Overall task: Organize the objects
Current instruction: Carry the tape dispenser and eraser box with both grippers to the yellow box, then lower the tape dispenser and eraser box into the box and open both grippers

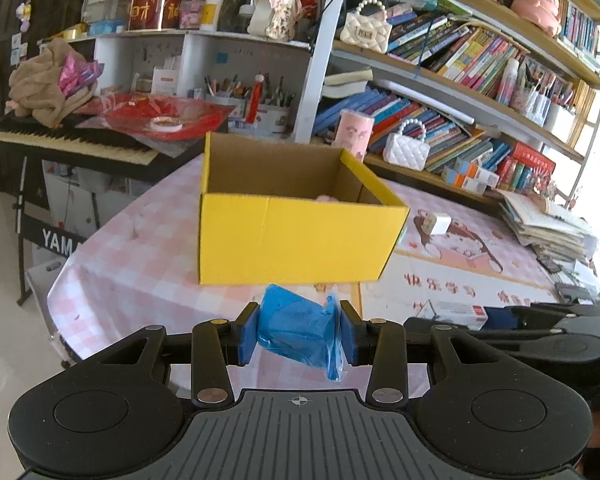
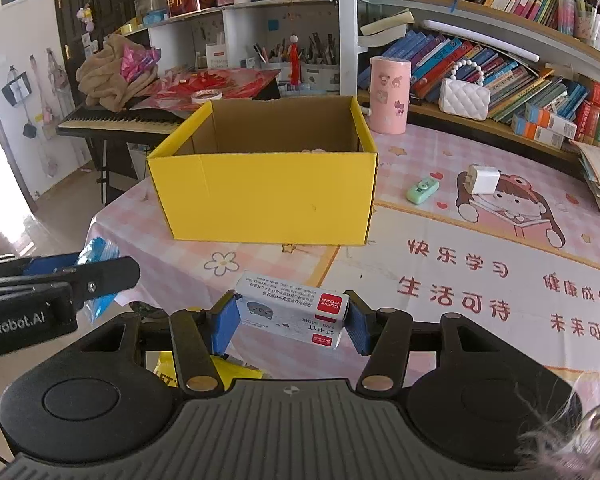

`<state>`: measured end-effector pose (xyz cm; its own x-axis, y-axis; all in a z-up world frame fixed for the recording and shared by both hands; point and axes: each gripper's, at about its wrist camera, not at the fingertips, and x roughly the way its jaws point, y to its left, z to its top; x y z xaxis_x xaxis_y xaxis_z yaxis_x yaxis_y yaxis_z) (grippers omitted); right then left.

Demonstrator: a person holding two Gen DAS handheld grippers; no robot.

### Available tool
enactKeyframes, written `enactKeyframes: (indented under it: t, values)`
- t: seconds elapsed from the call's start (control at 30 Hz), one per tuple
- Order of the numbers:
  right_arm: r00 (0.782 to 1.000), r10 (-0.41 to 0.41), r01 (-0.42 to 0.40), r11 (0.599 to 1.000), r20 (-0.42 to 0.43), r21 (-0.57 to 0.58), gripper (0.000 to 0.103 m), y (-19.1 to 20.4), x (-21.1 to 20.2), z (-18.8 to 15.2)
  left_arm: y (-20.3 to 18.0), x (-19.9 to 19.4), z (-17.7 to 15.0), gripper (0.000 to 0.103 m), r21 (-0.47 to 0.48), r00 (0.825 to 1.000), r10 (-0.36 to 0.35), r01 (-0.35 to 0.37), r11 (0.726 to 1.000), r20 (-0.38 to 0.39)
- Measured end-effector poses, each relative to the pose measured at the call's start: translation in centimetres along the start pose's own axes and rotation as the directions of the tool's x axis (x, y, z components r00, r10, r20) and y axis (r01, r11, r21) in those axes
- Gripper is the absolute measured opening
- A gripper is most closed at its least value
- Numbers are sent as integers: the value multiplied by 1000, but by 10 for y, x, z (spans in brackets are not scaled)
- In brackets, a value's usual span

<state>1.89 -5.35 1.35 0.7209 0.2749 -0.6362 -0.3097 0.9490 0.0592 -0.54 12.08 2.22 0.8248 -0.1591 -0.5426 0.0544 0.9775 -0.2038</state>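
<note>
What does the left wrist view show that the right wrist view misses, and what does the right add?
Only the left wrist view shows the left gripper head-on, shut on the blue plastic bag.

Only the right wrist view shows the right gripper head-on, shut on the white staple box, plus the green eraser-like item on the tablecloth.

Both show the open yellow box, the white charger and the pink canister.
</note>
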Motion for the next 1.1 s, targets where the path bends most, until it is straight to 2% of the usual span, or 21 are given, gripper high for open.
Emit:
enactKeyframes:
  t: [0.13,0.33,0.6,0.83,0.97,1.1]
  values:
    - [999,-4,4,1000,35,-11,52,-2,2,15,2,6,18,39,-7,999,6,-6,1000,35]
    - [993,12,-8,999,117,-37,52,-10,19,57,4,22,54,39,-17,994,43,-41,999,102]
    - [985,51,-38,996,162,-84,52,-20,68,116,10,67,91,39,-35,989,97,-93,995,115]
    - [989,114,-95,977,94,-192,53,-19,132,145,13,117,110,39,-49,987,141,-137,989,74]
    - [989,150,-143,954,8,-263,53,-14,168,151,14,143,116,39,-26,987,162,-162,986,16]
    - [979,192,-203,931,-64,-304,53,-9,193,152,16,162,118,39,-25,985,170,-171,985,-26]
